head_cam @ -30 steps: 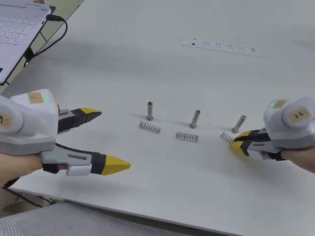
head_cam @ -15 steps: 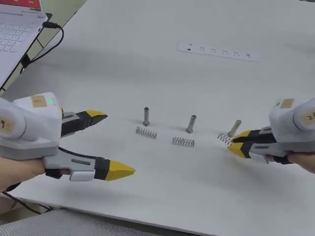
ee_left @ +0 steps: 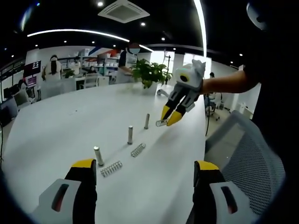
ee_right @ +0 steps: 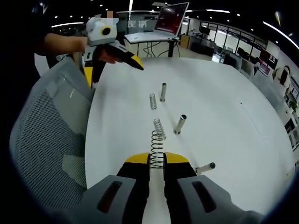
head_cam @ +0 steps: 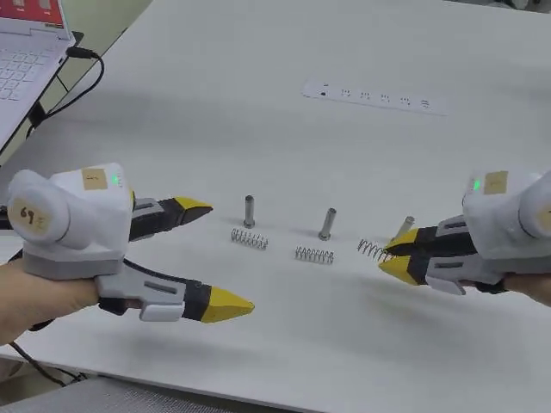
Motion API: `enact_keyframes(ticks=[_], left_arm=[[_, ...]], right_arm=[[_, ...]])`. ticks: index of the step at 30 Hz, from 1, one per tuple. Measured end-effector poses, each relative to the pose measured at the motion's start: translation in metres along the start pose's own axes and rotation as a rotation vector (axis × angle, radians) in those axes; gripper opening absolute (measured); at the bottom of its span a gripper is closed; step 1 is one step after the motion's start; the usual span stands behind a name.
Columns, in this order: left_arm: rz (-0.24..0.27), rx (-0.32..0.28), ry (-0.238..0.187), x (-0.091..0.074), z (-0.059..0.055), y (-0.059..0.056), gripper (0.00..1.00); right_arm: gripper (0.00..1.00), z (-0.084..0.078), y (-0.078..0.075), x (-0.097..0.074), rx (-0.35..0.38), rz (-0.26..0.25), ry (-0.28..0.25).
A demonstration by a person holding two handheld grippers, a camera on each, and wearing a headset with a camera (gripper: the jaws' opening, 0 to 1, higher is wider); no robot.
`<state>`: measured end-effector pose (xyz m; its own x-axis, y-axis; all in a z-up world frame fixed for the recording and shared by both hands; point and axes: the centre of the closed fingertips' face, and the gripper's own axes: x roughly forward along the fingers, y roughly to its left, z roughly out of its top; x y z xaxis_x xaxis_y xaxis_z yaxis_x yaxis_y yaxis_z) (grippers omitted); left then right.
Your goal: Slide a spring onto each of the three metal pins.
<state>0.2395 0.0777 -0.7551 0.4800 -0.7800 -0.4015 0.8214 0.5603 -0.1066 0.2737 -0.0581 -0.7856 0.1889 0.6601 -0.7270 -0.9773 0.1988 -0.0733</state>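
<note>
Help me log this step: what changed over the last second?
The right gripper, shut on the right spring, has drawn it leftwards, away from the right pin. Unchanged: the left gripper hovers open; the left spring and middle spring lie beside the left pin and middle pin; every pin is bare.

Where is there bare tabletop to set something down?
Free: the stretch between the power strip and the pins, and the near edge below the springs. Crowded: the row of pins and springs, flanked by the left gripper and the right gripper holding a spring.
</note>
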Motion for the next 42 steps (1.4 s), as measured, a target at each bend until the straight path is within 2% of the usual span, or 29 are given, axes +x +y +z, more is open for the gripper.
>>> enact_keyframes(ticks=[7, 12, 26, 34, 42], left_arm=[[-0.054, 0.018, 0.014, 0.012, 0.001, -0.013, 0.75], [-0.073, 0.022, 0.015, 0.021, 0.002, -0.016, 0.73], [-0.151, 0.031, -0.004, 0.048, 0.012, -0.034, 0.62], [-0.175, 0.035, -0.018, 0.057, 0.019, -0.038, 0.55], [-0.195, 0.018, -0.048, 0.066, 0.027, -0.041, 0.43]], right_arm=[[0.08, 0.006, 0.012, 0.000, -0.057, 0.042, 0.003], [0.08, 0.011, 0.019, 0.000, -0.090, 0.058, 0.004], [0.08, 0.018, 0.034, 0.003, -0.152, 0.104, 0.005], [0.08, 0.023, 0.040, 0.003, -0.171, 0.117, -0.008], [0.08, 0.028, 0.043, 0.002, -0.187, 0.126, -0.014]])
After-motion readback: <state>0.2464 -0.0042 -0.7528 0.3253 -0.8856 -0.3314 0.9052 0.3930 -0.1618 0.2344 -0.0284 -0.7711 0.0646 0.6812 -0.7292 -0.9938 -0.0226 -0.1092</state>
